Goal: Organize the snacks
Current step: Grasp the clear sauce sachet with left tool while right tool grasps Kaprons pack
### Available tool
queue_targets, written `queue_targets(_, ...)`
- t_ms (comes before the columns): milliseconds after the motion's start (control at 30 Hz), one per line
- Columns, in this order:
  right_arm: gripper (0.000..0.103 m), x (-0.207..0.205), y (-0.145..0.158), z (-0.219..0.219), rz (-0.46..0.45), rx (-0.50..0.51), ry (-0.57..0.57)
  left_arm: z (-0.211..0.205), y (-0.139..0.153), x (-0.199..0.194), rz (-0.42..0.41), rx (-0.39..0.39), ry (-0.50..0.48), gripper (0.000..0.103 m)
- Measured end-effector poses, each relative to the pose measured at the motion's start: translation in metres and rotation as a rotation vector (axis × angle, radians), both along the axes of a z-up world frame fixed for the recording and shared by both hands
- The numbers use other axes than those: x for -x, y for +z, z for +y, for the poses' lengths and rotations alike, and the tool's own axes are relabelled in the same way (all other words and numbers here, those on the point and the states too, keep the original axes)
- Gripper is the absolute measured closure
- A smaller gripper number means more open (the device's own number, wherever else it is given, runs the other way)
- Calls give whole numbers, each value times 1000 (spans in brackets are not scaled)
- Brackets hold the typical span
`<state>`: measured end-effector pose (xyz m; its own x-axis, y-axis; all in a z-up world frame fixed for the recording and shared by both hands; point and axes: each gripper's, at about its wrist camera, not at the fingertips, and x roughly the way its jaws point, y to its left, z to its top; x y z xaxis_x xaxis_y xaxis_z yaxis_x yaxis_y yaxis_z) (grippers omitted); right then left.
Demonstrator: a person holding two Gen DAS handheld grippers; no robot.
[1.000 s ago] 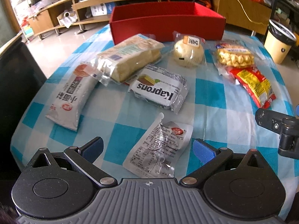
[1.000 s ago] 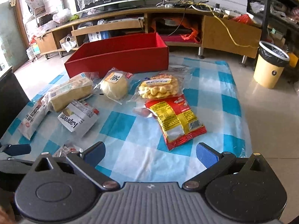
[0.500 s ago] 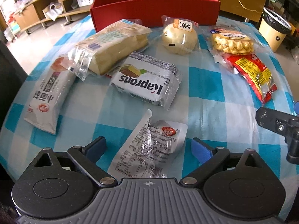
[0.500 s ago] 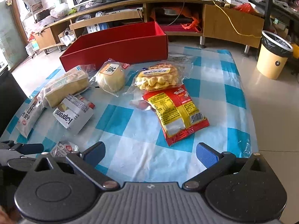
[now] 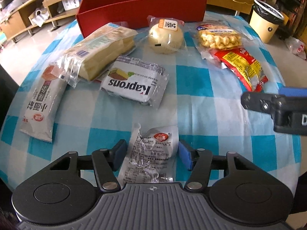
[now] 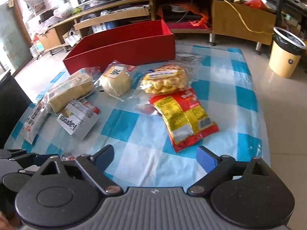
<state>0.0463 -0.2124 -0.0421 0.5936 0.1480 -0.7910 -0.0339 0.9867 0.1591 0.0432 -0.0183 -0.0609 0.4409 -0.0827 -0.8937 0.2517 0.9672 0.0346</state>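
Left gripper (image 5: 152, 154) fingers spread astride the crinkled clear packet (image 5: 151, 153), right gripper (image 6: 155, 156) fingers spread, empty; slick film may slip on closing.

On my left gripper (image 5: 152, 154) I see a ribbed grey housing with a small crosshair mark at its top edge, flanked by two round black discs, and black linkage arms pinned with silver rivets that carry blue-padded fingers (image 5: 184, 154). My right gripper (image 6: 155, 156) is built the same: grey ribbed centre, black discs with triangular cut-outs, silver pivot pins, blue pads on the fingers (image 6: 206, 158). From the left camera its side shows as a black bracket with a small screw and a white letter fragment.
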Motion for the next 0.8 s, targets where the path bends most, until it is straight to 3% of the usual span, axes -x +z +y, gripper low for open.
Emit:
queue_targets(367, 12, -61, 19, 78, -119, 120, 461, 28, 8, 1, 19, 107, 87, 39)
queue_targets(633, 15, -83, -5, 129, -75, 180, 711, 36, 3, -4, 34, 121, 90, 37)
queue_targets(800, 43, -93, -25, 138, 13, 199, 719, 31, 0, -5, 25, 92, 68, 29)
